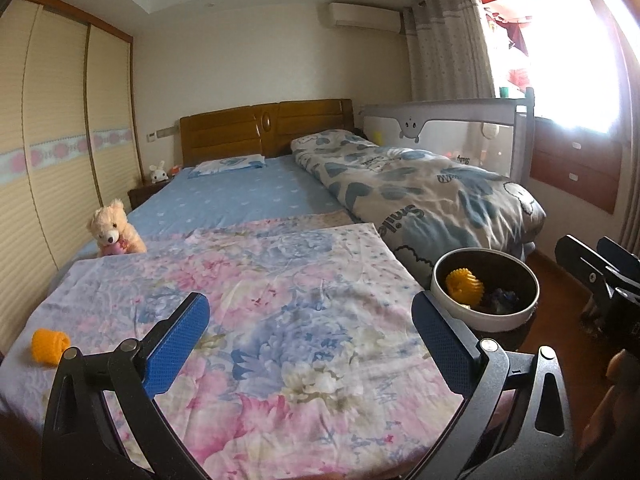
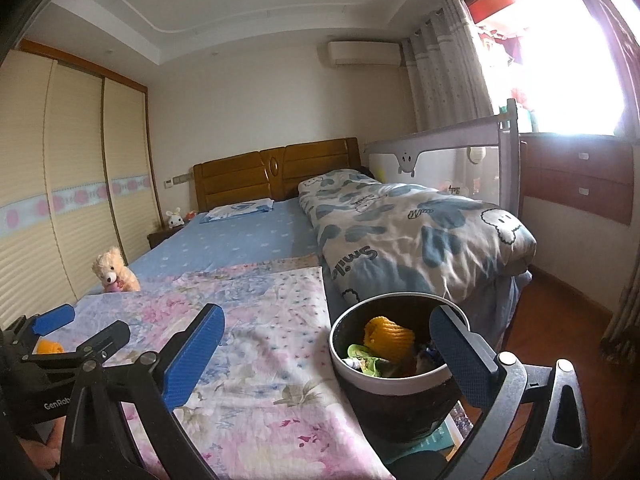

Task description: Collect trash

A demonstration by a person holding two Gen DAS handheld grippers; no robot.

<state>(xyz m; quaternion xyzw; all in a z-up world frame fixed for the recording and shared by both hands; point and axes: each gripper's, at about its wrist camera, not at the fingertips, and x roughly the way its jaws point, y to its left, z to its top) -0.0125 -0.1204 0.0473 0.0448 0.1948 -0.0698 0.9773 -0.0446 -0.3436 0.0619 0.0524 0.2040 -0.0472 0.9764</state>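
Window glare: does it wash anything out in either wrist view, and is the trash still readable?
Left wrist view: window blown out white, fisheye bends the wardrobe; orange piece on the bed stays clear. Right wrist view: same glare upper right; trash bin contents readable, though its dark outer wall is in shadow.

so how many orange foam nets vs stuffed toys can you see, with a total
orange foam nets: 2, one on the floral sheet, one in the bin
stuffed toys: 2, teddy bear, white bunny
total: 4

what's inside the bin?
The bin holds an orange foam net, a green wrapper and dark scraps. The bottom is covered; the right claw blocks part.
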